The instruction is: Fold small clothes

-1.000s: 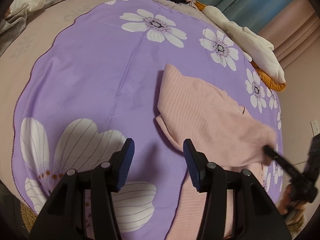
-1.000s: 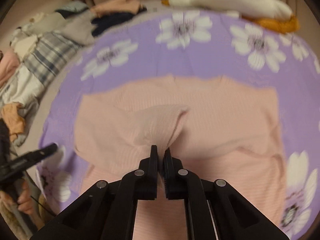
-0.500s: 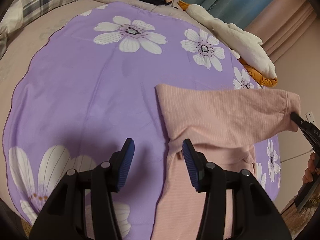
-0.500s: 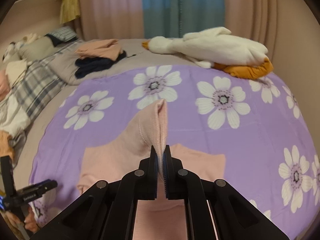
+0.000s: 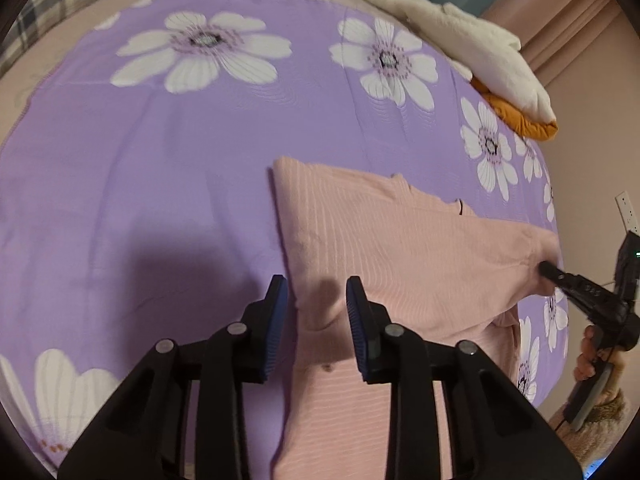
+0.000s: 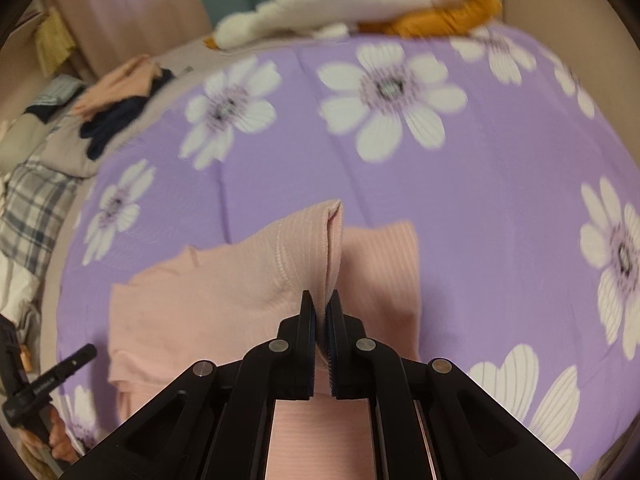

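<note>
A pink ribbed top [image 5: 392, 256] lies on the purple flowered sheet [image 5: 160, 160]. My left gripper [image 5: 316, 304] is open and empty, its fingers hovering over the top's left folded edge. My right gripper [image 6: 320, 308] is shut on the top's sleeve cuff [image 6: 320, 248] and holds it low over the garment's body [image 6: 192, 312]. In the left wrist view the right gripper [image 5: 548, 270] shows at the far right, pinching the sleeve end. In the right wrist view the left gripper's finger [image 6: 76, 356] shows at the lower left.
A white plush goose with orange feet [image 5: 472, 44] lies at the sheet's far edge. Folded pink and dark clothes [image 6: 116, 96] and a plaid blanket [image 6: 32, 208] sit at the left. A wall with a socket [image 5: 626, 212] is at the right.
My right gripper has lowered the sleeve, held high half a second ago, down across the top's body. My left gripper has moved right, over the top's left edge.
</note>
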A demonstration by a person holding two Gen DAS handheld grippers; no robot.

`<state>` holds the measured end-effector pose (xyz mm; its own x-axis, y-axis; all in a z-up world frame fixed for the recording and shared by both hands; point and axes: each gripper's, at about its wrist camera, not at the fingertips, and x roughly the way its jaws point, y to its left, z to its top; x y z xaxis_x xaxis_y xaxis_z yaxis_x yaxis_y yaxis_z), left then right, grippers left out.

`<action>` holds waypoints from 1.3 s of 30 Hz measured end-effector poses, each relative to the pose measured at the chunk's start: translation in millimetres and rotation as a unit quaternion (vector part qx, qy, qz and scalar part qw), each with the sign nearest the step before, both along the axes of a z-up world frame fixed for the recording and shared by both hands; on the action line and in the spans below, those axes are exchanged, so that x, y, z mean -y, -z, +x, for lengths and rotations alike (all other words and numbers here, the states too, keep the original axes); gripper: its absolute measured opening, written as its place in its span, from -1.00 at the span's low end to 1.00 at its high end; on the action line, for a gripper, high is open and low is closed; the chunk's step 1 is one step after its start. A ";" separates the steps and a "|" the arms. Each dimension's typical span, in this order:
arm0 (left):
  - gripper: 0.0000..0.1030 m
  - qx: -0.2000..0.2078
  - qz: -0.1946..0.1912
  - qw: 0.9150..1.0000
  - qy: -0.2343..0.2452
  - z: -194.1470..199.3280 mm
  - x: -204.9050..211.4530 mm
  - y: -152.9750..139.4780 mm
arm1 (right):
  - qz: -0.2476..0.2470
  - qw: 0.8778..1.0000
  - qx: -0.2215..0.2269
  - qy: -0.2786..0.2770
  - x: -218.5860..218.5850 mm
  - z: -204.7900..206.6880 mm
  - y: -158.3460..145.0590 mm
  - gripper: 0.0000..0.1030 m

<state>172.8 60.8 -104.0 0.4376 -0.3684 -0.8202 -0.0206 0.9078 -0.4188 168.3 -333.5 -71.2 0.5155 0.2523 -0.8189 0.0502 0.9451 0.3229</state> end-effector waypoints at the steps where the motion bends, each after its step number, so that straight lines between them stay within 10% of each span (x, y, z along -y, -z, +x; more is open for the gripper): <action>1: -0.45 -0.005 0.001 1.000 0.004 2.1 3.4 3.9 | 0.004 1.000 -0.014 0.006 4.2 2.8 9.8 -0.88; 12: -0.39 -0.040 0.008 0.999 0.015 -3.6 12.0 43.0 | 0.013 0.995 -0.084 0.045 18.1 7.8 76.1 -0.88; 39: -0.35 -0.040 -0.020 0.999 0.005 -37.6 5.5 47.7 | 0.034 0.996 -0.034 0.069 42.6 -26.2 48.7 -0.93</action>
<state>135.2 55.3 -151.7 0.3671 -0.4053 -0.8373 -0.0472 0.8908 -0.4519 142.1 -376.1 -119.9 0.4933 0.2387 -0.8365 0.2026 0.9036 0.3773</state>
